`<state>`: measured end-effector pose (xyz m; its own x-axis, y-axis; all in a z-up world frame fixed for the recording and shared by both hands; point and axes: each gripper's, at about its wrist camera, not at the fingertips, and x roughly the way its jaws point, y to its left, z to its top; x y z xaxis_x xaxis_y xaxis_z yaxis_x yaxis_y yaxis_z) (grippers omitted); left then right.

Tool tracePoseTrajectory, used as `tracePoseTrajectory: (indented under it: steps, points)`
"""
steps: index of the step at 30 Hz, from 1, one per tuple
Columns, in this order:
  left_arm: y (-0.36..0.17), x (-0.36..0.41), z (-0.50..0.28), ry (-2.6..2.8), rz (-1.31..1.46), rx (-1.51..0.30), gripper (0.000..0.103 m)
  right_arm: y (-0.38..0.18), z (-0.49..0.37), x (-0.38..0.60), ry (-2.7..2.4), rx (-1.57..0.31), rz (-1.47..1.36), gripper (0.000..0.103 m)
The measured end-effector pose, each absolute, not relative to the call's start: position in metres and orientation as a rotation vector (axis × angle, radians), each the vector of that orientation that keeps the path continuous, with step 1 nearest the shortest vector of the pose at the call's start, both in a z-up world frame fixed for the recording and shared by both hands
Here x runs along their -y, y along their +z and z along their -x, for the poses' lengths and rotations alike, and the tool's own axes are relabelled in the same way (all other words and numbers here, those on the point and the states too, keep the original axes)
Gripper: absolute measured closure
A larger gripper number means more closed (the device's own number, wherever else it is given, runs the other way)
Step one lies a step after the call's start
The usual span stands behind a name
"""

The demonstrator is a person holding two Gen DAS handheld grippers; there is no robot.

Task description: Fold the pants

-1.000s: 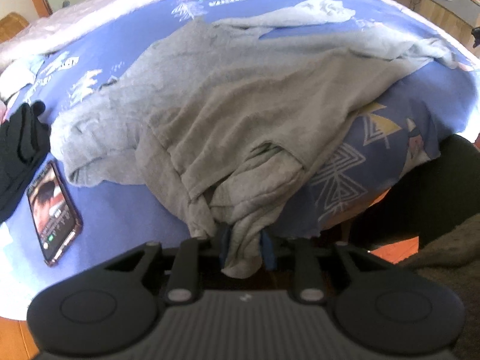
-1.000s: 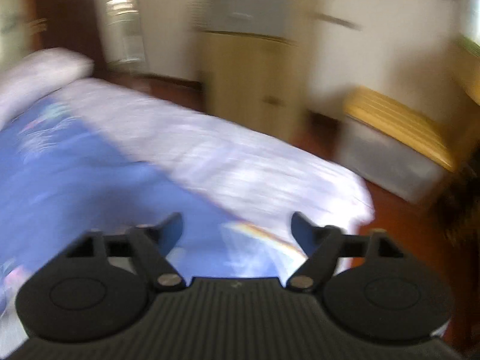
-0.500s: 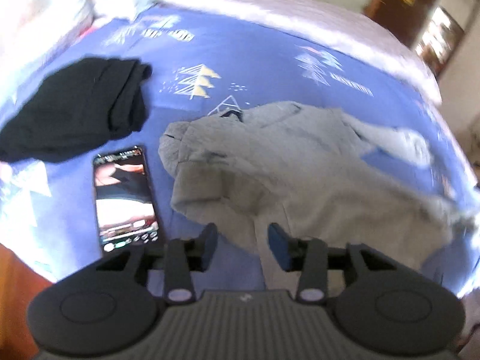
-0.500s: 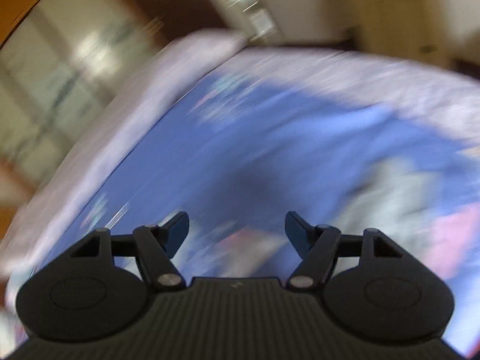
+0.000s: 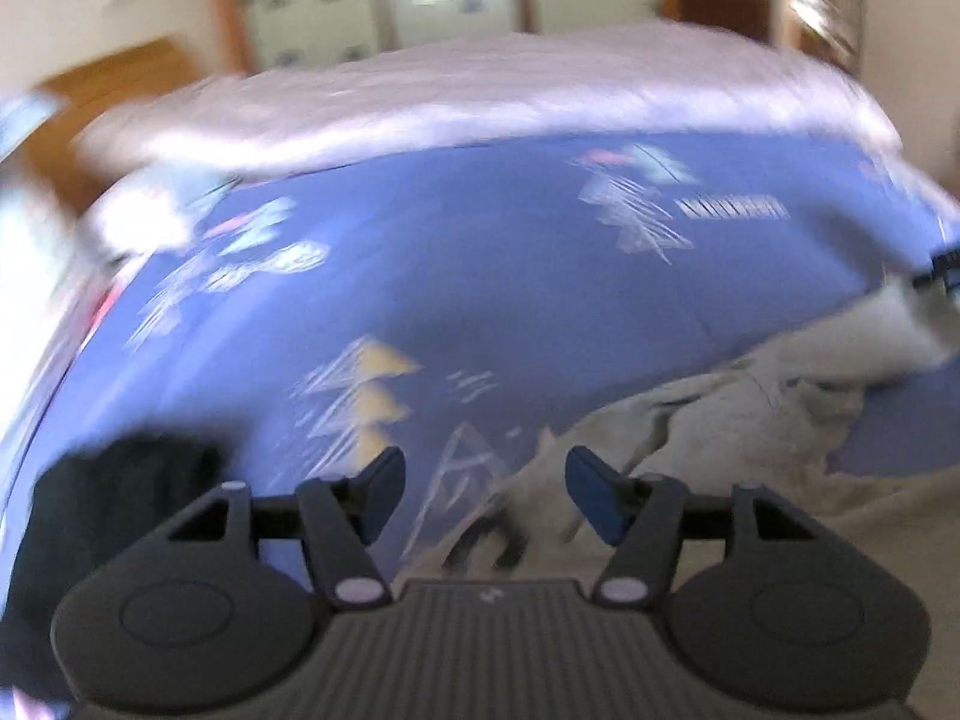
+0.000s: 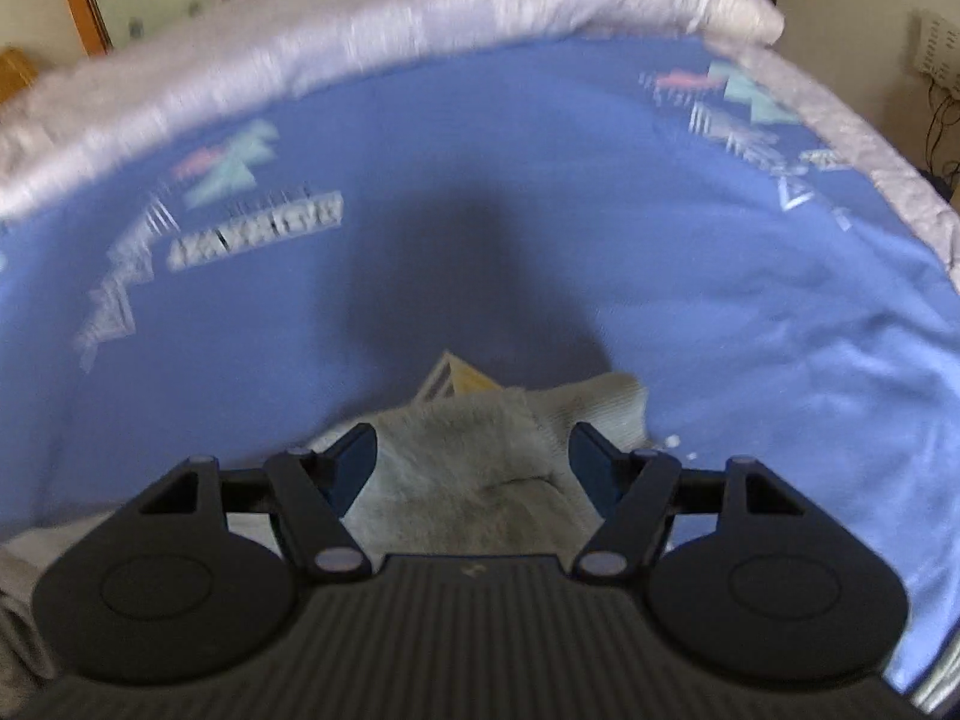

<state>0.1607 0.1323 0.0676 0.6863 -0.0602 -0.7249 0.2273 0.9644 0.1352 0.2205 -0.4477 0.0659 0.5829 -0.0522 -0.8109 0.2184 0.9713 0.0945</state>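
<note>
The grey pants (image 5: 738,414) lie crumpled on the blue patterned bedspread (image 5: 480,276), at the lower right of the left wrist view. My left gripper (image 5: 483,495) is open and empty, with an edge of the pants just beyond its right finger. In the right wrist view one end of the grey pants (image 6: 474,468) lies between the open fingers of my right gripper (image 6: 473,471), low over the bedspread (image 6: 600,210). The jaws are wide apart and not closed on the cloth. The view is blurred.
A black folded garment (image 5: 114,492) lies at the lower left of the left wrist view. A pale quilted blanket (image 6: 420,18) runs along the far edge of the bed. Wooden furniture and a wall stand behind the bed.
My left gripper let go of the pants, opened wide and swung toward the bed's far side. My right gripper swung from the room down to the pants' end.
</note>
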Motion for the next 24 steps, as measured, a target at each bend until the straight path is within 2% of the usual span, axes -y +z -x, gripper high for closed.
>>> tracePoseTrajectory:
  steps: [1,2,3,4,5,6,7,8,14,17,19,20,21,24]
  points:
    - [0.057,-0.122,-0.172,-0.206,-0.243,-0.82,0.042,0.06,-0.217,0.444,-0.164,-0.957,-0.16,0.036]
    - [0.043,-0.112,-0.184,-0.253,-0.26,-0.849,0.042,0.051,-0.219,0.442,-0.182,-0.973,-0.105,0.062]
    - [0.03,-0.103,-0.192,-0.282,-0.279,-0.875,0.042,0.046,-0.218,0.439,-0.197,-0.947,-0.039,0.072]
    - [0.017,-0.094,-0.198,-0.296,-0.309,-0.898,0.043,0.045,-0.215,0.435,-0.192,-0.921,-0.011,0.077]
    - [0.004,-0.087,-0.203,-0.301,-0.334,-0.924,0.056,0.046,-0.215,0.437,-0.2,-0.908,0.0,0.087]
    - [-0.007,-0.081,-0.208,-0.304,-0.347,-0.957,0.086,0.049,-0.217,0.439,-0.203,-0.893,-0.009,0.092]
    - [-0.013,-0.077,-0.212,-0.308,-0.335,-0.972,0.09,0.055,-0.219,0.442,-0.215,-0.862,-0.013,0.092]
    - [-0.011,-0.074,-0.213,-0.301,-0.323,-0.948,0.096,0.061,-0.223,0.445,-0.235,-0.827,-0.009,0.093]
    - [0.024,-0.028,-0.242,-0.336,-0.285,-0.799,0.096,0.113,-0.27,0.486,-0.387,-0.649,-0.09,0.093]
    - [0.03,0.011,-0.27,-0.319,-0.319,-0.732,0.096,0.123,-0.286,0.51,-0.481,-0.639,-0.129,0.091]
    - [0.017,0.035,-0.292,-0.307,-0.336,-0.755,0.091,0.113,-0.297,0.533,-0.532,-0.706,-0.187,0.075]
    - [0.006,0.047,-0.301,-0.304,-0.364,-0.782,0.091,0.105,-0.3,0.542,-0.551,-0.745,-0.217,0.05]
    - [-0.005,0.055,-0.306,-0.299,-0.392,-0.811,0.091,0.1,-0.297,0.55,-0.569,-0.75,-0.244,0.043]
    - [-0.019,0.056,-0.305,-0.292,-0.403,-0.846,0.09,0.091,-0.266,0.574,-0.541,-0.651,-0.402,0.043]
